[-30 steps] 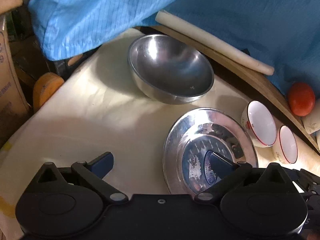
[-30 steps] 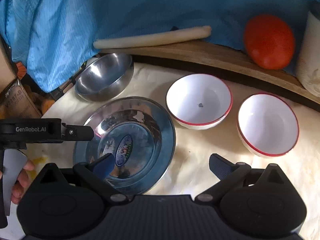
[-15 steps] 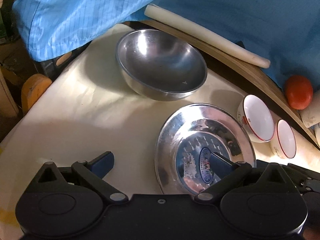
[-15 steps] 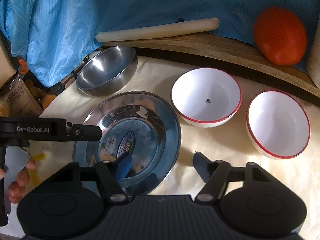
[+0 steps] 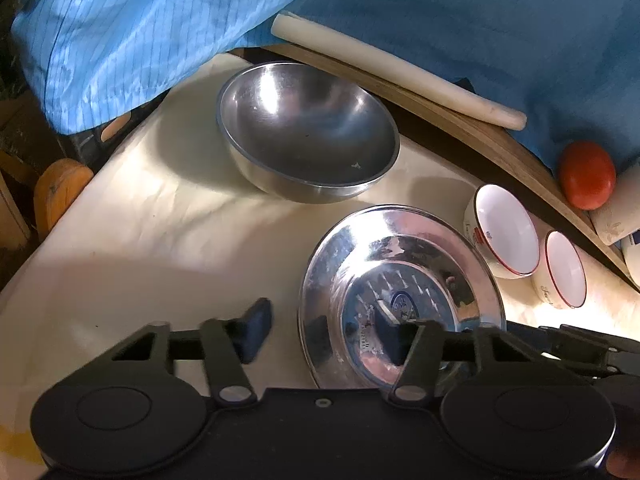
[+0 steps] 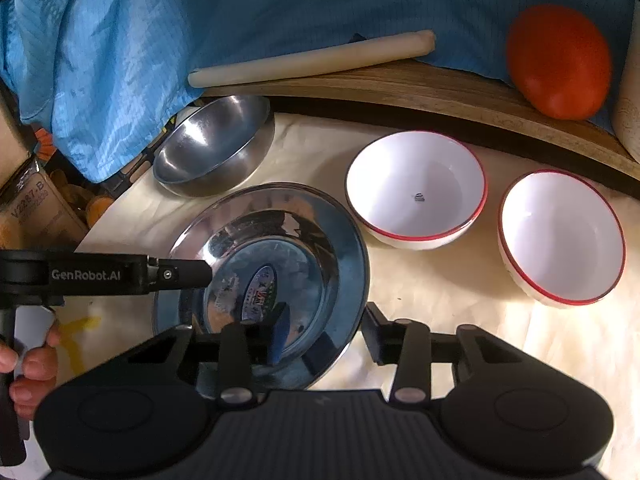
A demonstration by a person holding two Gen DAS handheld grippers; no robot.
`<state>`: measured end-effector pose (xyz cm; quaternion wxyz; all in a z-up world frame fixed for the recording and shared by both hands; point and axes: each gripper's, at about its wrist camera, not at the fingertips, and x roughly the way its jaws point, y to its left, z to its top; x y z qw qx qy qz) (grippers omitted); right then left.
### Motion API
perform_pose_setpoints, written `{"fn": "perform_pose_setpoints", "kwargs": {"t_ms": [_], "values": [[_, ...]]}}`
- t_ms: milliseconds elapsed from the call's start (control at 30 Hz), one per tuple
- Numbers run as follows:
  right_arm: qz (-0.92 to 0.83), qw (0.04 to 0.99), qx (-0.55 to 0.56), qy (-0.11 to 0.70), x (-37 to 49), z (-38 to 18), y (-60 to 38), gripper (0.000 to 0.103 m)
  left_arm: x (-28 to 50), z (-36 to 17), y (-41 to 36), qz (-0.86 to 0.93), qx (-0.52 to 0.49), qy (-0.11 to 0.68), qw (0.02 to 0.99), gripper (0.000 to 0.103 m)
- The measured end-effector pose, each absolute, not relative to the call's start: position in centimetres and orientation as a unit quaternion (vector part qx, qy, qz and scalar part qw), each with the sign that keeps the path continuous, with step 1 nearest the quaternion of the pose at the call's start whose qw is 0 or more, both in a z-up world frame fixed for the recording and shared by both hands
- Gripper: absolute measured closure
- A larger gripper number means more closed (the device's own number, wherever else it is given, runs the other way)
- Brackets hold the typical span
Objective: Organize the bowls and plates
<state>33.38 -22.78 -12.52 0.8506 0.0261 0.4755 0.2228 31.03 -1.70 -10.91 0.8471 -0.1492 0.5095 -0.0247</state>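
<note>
While narrower than before, both grippers' jaws apart, astride the steel plate (image 6: 280, 248) rim.

Table (image 6: 460, 280) covered with a cream sheet; on it a steel bowl (image 6: 214, 148) at the far left; a steel plate (image 6: 320, 224) nearer; two white red-rimmed bowls (image 6: 416, 188) (image 6: 560, 236) side by side to the right; a wooden board (image 6: 400, 80) along the far edge, apparently resting on the table.

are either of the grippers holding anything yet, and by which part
Nothing is held yet. Both the left gripper and right gripper are open, each straddling an opposite rim of the shiny round steel plate, which lies on the cream cloth.
</note>
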Motion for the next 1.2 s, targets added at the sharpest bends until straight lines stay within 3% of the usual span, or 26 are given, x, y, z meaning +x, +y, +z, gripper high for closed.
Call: {"fn": "perform_pose_setpoints", "kwargs": {"t_ms": [133,333,1200], "values": [[0.213,0.852,0.041,0.477,33.5,-12.7,-23.1,0.077,31.0,-11.0,-1.7,-0.030,-0.154,0.515,0.843,0.064],[0.202,0.855,0.055,0.475,33.6,-12.8,-23.1,0.080,30.7,-11.0,-1.1,-0.009,-0.161,0.516,0.841,0.084],[0.192,0.871,0.088,0.444,33.1,-10.6,-22.9,0.085,27.7,-8.6,0.8,0.013,-0.214,0.496,0.841,0.084]]}}
